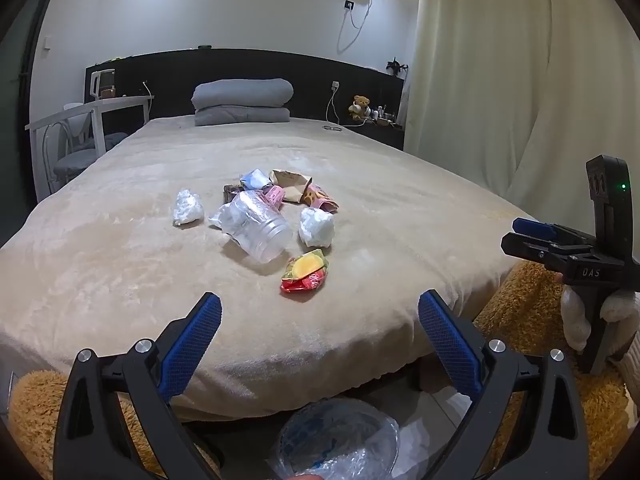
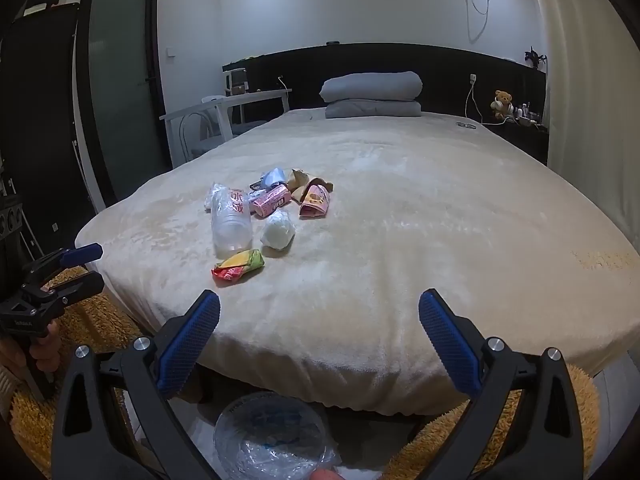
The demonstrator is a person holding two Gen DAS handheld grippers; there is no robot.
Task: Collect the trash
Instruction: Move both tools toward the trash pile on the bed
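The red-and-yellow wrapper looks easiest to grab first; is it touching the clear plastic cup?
Apart. The left wrist view shows bare blanket between the red-and-yellow wrapper and the clear plastic cup.

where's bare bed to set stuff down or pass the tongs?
Free: bed right of the paper wad; strip between the yellow-red wrapper and the foot edge; far stretch before the grey bedding. Crowded: around the clear cup.
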